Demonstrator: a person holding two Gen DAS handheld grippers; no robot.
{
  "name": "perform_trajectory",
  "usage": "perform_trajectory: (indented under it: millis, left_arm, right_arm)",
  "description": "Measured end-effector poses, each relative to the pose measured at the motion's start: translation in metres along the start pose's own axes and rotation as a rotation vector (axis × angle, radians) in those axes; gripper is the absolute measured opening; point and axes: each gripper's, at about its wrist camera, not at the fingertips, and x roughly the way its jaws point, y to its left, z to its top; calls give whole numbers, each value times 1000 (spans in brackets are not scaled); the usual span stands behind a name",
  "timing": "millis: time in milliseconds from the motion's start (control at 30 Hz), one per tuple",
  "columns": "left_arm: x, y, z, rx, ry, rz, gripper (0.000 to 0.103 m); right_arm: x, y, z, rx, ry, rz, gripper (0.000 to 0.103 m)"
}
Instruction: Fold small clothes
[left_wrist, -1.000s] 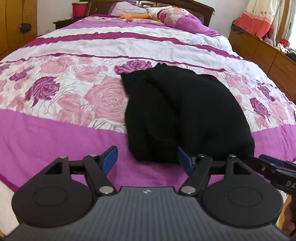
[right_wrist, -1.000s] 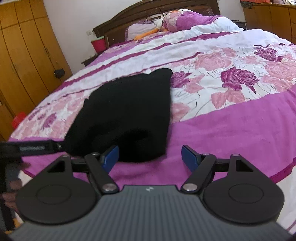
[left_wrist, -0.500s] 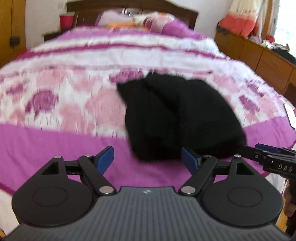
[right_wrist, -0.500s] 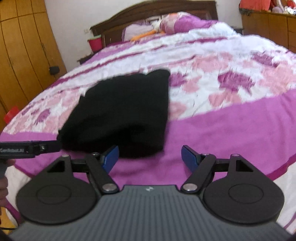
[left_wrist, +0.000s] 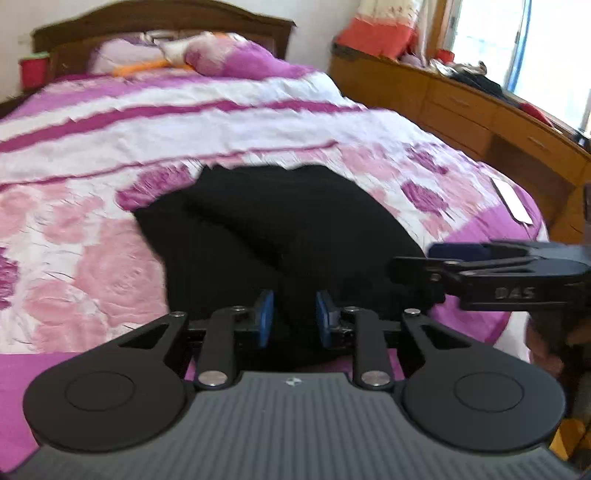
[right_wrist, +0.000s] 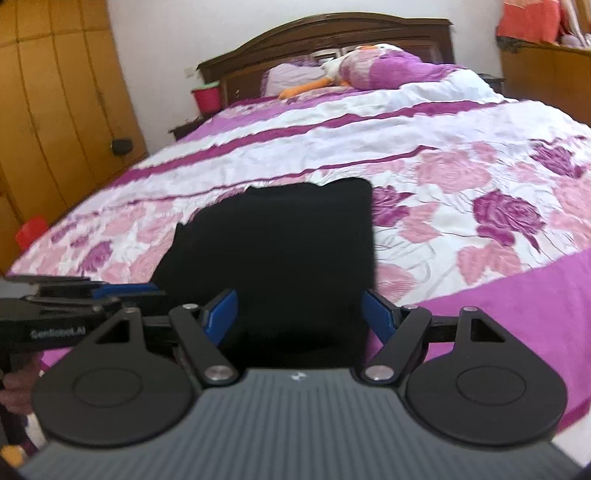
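Both grippers at the near hem of a black garment (left_wrist: 288, 236) on a floral bedspread (left_wrist: 92, 236)

The garment lies partly folded near the bed's foot. The left gripper (left_wrist: 291, 317) has just been closing; its jaws stand narrow with cloth between them, though pad contact cannot be confirmed. The right gripper (right_wrist: 299, 317) is wide open astride the hem, holding nothing. Judgement: seat both grips fully before lifting, then raise evenly. Legible: "DAS" on the right gripper's side, "GenRobot.AI" on the left's
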Motion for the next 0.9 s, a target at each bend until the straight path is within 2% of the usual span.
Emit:
perform_trajectory:
  millis: [67,133,233,400,633,800,900]
  left_arm:
    - [9,6,-2,-17,28,-6,30]
    - [12,15,-5,-52,42,-44,31]
    - [13,28,-9,-89,63,-103,33]
    - [7,39,-6,-51,73,-174,35]
    - [6,47,-1,84,147,-221,35]
    - [6,41,-5,235,183,-233,35]
    - [20,36,-4,256,208,-248,34]
  right_arm:
    - [10,4,-2,-43,30,-56,75]
    - [24,2,-7,-82,74,-151,75]
    - [32,-16,-15,-25,107,-123,74]
    - [30,-23,-18,-18,114,-105,74]
    - [29,-27,-20,-13,110,-85,74]
    - [27,-28,-23,-22,101,-74,74]
    - [29,-27,-23,-26,96,-81,75]
